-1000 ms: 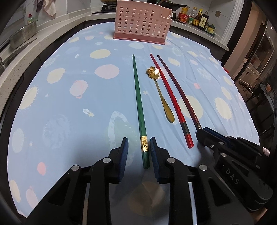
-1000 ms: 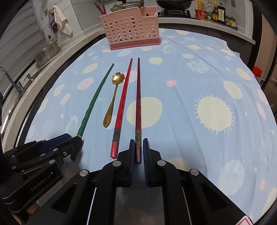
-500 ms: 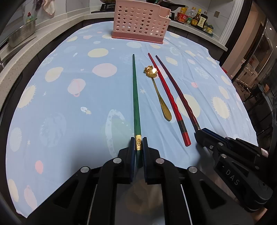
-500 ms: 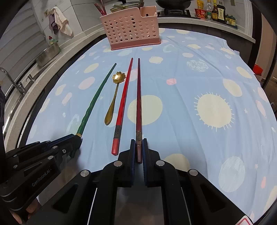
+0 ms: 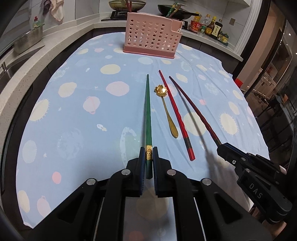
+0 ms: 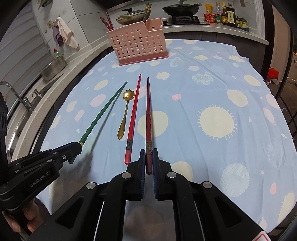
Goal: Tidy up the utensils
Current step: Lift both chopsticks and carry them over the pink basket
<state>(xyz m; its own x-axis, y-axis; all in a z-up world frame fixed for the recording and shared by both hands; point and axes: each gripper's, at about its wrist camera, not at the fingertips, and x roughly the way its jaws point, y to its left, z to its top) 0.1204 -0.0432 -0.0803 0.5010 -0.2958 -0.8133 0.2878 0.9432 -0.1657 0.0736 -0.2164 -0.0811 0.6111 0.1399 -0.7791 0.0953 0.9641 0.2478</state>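
Note:
My left gripper is shut on the thick end of a green chopstick and holds it lifted above the cloth, its shadow beside it. My right gripper is shut on the end of a dark red chopstick, also lifted. A bright red chopstick and a gold flower-bowl spoon lie on the cloth between them. The pink perforated utensil holder stands at the far end. The right gripper shows in the left wrist view and the left gripper in the right wrist view.
A blue cloth with sun and planet prints covers the table. A counter with a sink and faucet runs along the left. A stove with pans and sauce bottles stand behind the holder.
My left gripper closed on the green chopstick. Both grippers then lifted their chopsticks off the cloth, and the views rose and tilted up.

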